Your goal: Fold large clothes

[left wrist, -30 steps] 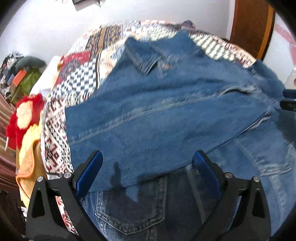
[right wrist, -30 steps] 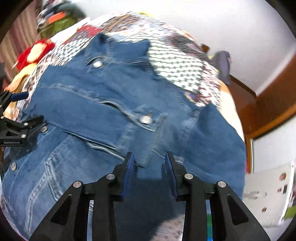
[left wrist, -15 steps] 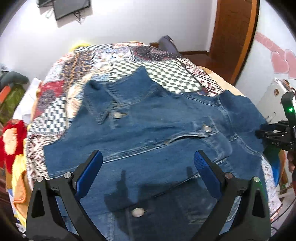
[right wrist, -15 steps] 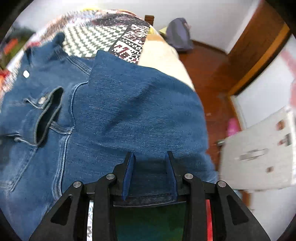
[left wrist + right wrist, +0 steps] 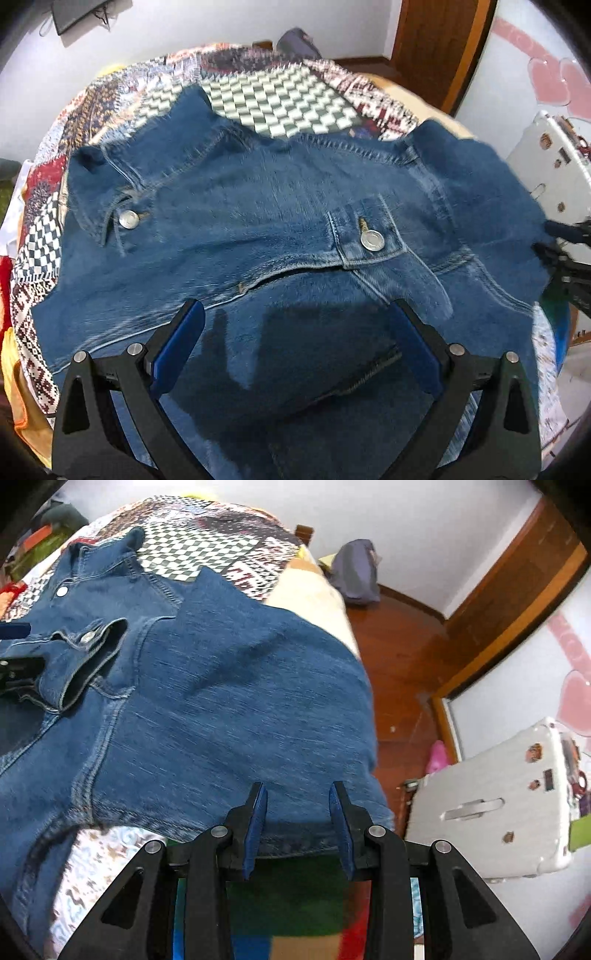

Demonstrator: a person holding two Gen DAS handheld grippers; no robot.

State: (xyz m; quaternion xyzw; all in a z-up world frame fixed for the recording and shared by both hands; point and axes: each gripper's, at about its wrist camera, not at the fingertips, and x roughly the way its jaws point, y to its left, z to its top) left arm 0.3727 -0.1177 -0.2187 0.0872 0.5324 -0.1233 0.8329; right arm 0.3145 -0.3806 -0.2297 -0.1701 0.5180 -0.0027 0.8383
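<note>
Denim jacket (image 5: 280,229) blue, silver buttons; bedspread (image 5: 280,99) patchwork, green-white checks, red-white geometric; suitcase (image 5: 498,805) white; fingers (image 5: 255,812) black, blue pads; floor (image 5: 399,657) reddish-brown wood.

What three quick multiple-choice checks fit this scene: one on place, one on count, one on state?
1. The jacket lies on: A) a table B) the quilt C) a chair
2. Metal buttons showing in the left wrist view: A) none B) six C) two
3. The left gripper is: A) open B) shut on a sleeve C) shut on a hem

1 B: patchwork cloth shows all round the denim.
2 C: one sits at the collar, one on the pocket flap.
3 A: its jaws stand wide apart above the denim, gripping nothing.
</note>
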